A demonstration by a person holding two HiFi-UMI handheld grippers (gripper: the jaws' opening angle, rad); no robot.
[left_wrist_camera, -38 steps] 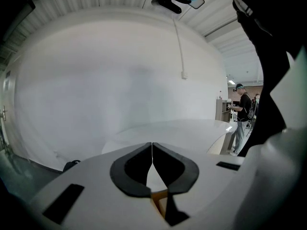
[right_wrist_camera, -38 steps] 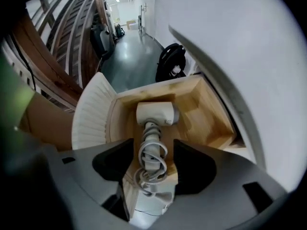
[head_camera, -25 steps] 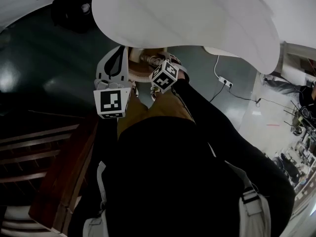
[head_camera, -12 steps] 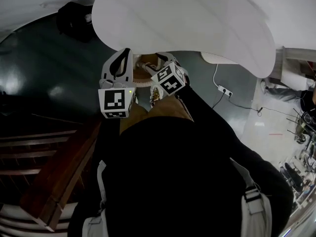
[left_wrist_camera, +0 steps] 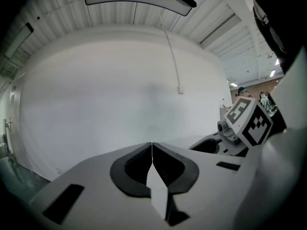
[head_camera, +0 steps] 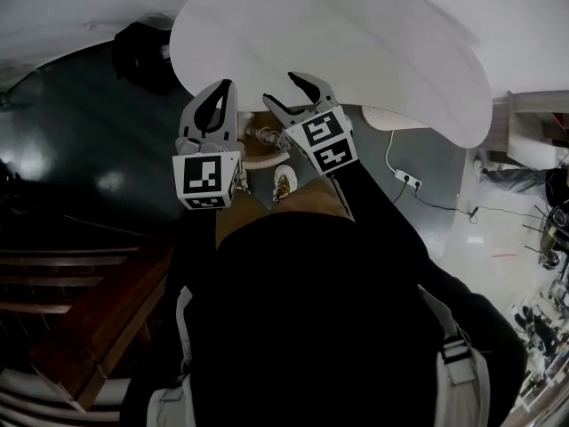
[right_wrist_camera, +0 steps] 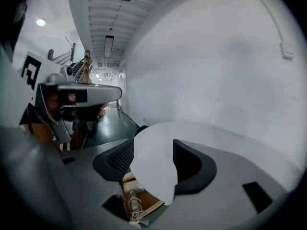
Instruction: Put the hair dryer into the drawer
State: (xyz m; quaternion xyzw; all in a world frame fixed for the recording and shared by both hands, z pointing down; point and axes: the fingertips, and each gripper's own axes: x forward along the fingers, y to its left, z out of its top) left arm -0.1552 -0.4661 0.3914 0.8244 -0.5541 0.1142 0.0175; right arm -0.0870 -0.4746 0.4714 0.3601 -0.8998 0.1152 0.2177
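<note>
Below the rim of a white round table stands an open wooden drawer. Something white with a coiled cord lies in it, likely the hair dryer, though most of it is hidden. My left gripper is held up at the table's near edge, shut and empty; its pads meet in the left gripper view. My right gripper is beside it, open, with only the table top showing between its jaws. Both are above the drawer and apart from it.
A black bag sits on the dark floor at the far left. A power strip with a white cable lies on the floor at the right. Dark wooden steps run along the lower left. The person's legs stand right behind the drawer.
Both grippers have risen from beside the drawer up to the table's edge. The right gripper's jaws now stand apart against the white table top.
</note>
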